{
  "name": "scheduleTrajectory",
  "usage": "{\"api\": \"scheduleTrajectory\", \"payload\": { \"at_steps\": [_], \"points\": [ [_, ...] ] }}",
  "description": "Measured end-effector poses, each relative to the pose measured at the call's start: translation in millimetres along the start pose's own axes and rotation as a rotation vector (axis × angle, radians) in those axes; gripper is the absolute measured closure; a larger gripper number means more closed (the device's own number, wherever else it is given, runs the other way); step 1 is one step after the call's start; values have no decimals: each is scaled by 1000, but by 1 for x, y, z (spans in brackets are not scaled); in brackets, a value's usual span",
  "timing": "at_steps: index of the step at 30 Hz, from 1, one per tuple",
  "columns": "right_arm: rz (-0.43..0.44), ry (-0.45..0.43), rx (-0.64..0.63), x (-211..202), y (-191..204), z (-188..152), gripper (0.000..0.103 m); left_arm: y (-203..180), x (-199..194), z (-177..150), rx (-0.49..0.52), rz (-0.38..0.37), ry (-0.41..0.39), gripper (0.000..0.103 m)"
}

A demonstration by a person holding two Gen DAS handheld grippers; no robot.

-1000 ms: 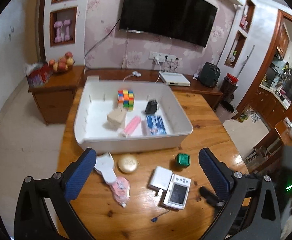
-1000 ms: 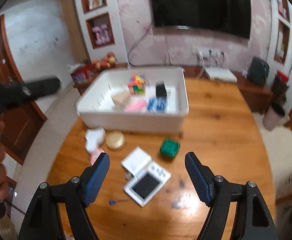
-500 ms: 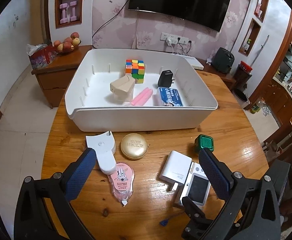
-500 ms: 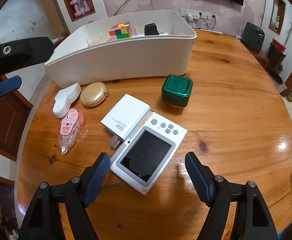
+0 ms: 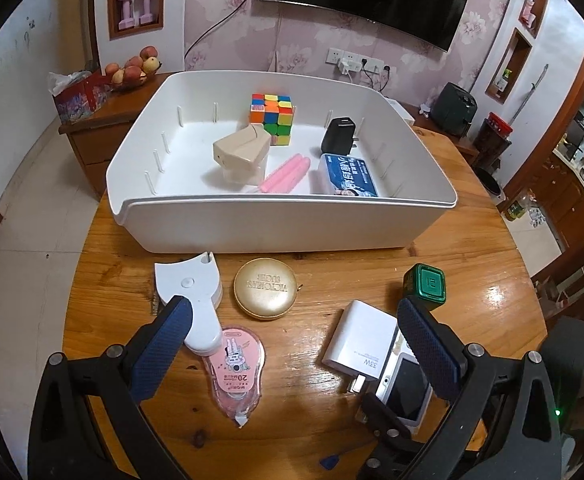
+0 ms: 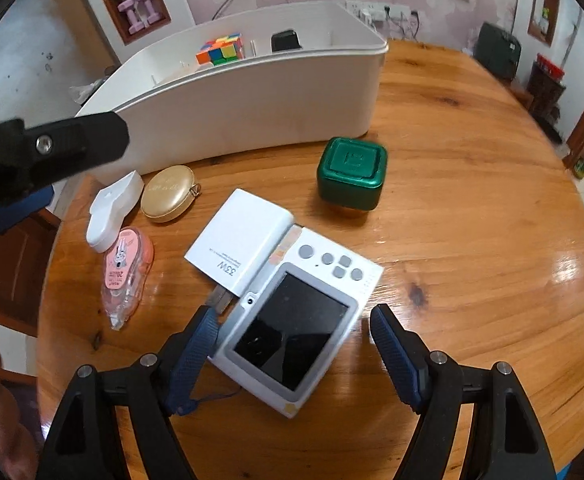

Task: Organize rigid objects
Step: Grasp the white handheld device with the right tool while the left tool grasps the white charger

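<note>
Item: 1 small white camera (image 6: 292, 332), flat on the table (image 6: 472, 208) near its front edge, touching a white charger (image 6: 239, 248), between the spread, empty right gripper (image 6: 292, 338) pads; rigid, light, slick, screen fragile; grip long side edges.

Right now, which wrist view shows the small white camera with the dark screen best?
The right wrist view: the white camera lies whole between the open right gripper fingers, screen and buttons clear. In the left wrist view the camera is half hidden behind a gripper finger.
</note>
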State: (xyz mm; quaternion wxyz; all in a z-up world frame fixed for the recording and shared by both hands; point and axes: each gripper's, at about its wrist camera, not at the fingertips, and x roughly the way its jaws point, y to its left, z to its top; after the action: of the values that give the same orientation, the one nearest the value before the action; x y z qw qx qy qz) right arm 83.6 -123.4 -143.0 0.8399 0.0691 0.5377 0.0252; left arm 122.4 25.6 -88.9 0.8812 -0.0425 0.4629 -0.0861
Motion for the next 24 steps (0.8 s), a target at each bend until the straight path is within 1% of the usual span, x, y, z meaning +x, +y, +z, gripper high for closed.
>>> {"api": "scheduleTrajectory", "payload": {
  "at_steps": [4,8,9,10,11,13,15,20,24],
  "points": [
    [9,44,24,16,0,3,23,4,2,1,-11,5,1,1],
    [-15,38,1,17,2,1,23,5,7,1,-21,3,19,1],
    [-19,35,-1,16,2,-1,24,4,9,1,-17,3,24,1],
    [-17,31,-4,15,0,-3,28,3,12,0,-11,2,31,1],
    [-14,27,-9,13,-1,-4,31,0,15,-1,-3,1,40,1],
    [-35,24,-22,11,-3,-7,40,-7,22,-4,20,-8,64,1],
    [-47,17,-27,10,-9,-10,43,-14,28,-7,44,-16,88,1],
    [-58,10,-16,7,-29,-15,44,-34,47,-18,117,-19,150,1],
    [-63,5,0,6,-43,-18,44,-47,56,-24,163,-17,178,1]
  ]
}}
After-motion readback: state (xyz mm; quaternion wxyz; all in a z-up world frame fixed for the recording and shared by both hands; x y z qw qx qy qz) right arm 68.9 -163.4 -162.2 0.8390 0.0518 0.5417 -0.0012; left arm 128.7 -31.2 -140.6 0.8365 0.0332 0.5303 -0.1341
